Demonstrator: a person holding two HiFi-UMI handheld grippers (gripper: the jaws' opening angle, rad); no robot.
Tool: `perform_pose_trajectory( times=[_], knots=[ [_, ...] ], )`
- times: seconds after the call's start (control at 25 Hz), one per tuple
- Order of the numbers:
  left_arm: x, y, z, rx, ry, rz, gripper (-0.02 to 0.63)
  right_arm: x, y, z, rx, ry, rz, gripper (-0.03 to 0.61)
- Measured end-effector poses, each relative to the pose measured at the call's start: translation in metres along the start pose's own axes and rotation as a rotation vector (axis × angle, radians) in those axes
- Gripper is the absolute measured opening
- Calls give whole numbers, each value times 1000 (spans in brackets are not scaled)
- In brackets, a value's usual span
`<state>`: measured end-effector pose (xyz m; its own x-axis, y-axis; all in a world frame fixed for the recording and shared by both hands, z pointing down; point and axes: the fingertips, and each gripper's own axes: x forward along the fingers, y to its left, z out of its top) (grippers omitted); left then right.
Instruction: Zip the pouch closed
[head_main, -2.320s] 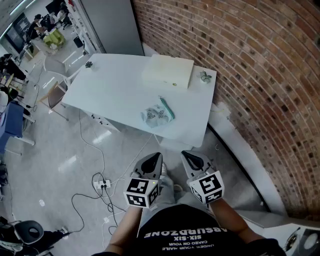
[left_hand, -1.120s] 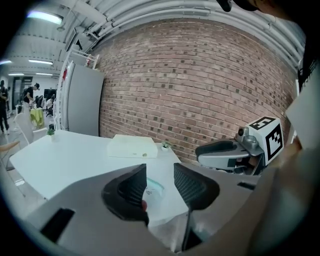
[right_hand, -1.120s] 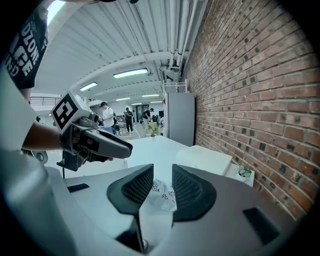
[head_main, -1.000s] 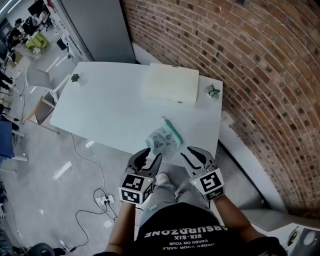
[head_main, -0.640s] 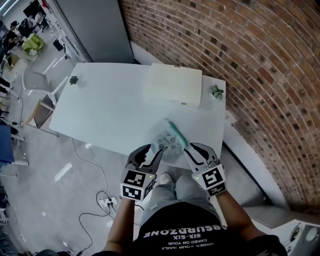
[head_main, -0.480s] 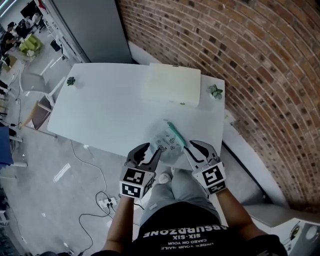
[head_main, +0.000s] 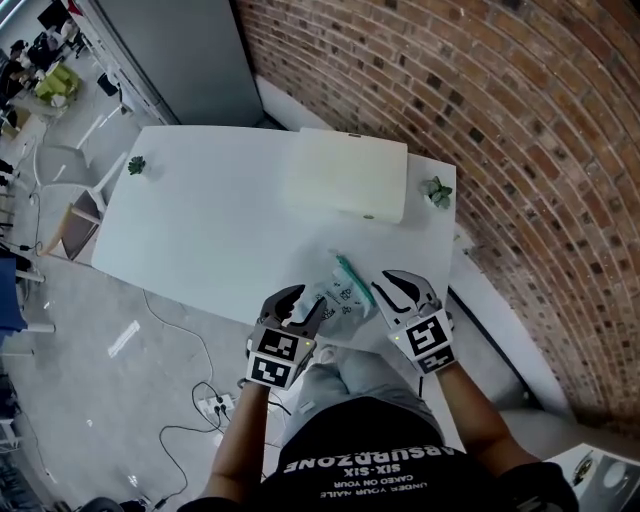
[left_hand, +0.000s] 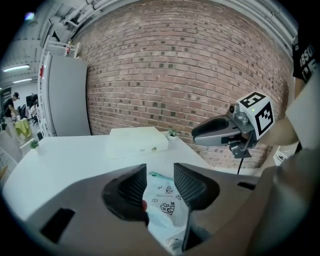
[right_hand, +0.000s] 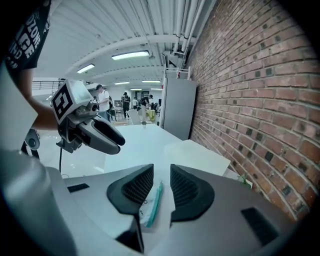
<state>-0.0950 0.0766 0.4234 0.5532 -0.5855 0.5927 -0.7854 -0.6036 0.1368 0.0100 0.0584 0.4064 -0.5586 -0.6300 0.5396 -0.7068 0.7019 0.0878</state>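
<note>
Translucent plastic pouch printed with small cartoon figures (head_main: 338, 296), with a teal zip strip (head_main: 353, 279) along one edge, lay flat at the near edge of the white rectangular table (head_main: 220, 220), towards 5 o'clock on the tabletop and at 6 o'clock from a pale cream rectangular box (head_main: 345, 172). In the head view the left gripper (head_main: 300, 303) hung at 7 o'clock from the pouch and the right gripper (head_main: 392, 285) at 3 o'clock from it, each with its marker cube towards the person, so the pouch sat between the two. In the left gripper view the left gripper (left_hand: 160, 182) had its dark ribbed jaws spread, and the pouch (left_hand: 165, 200) showed through the gap below them without being pinched; the right gripper (left_hand: 215, 135) hung at 2 o'clock in that view. In the right gripper view the right gripper (right_hand: 161, 187) also had its jaws parted, with the zip strip (right_hand: 155, 202) running lengthwise in the gap and nothing clasped; the left gripper (right_hand: 100, 136) showed at 10 o'clock. Whether either set of jaw tips touched the plastic could not be told. A small green plant sprig (head_main: 436, 190) stood at 3 o'clock from the box, beside the red brick wall (head_main: 500, 120), and a second green sprig (head_main: 136, 165) sat at the table's far 9 o'clock corner.
</note>
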Motion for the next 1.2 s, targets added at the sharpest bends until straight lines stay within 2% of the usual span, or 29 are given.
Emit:
perform_pose_trajectory(
  times=[0.24, 0.48, 0.68, 1.2],
  knots=[
    [31, 8, -2, 52, 79, -38, 153, 31, -18, -3, -27, 45, 54, 89],
    [54, 22, -5, 67, 124, -46, 153, 59, -28, -13, -56, 93, 101, 89],
    [78, 33, -7, 122, 164, -60, 153, 82, -36, -21, -85, 129, 148, 89],
    [145, 54, -32, 248, 304, -130, 152, 140, -41, -66, -203, 259, 301, 89]
  ],
)
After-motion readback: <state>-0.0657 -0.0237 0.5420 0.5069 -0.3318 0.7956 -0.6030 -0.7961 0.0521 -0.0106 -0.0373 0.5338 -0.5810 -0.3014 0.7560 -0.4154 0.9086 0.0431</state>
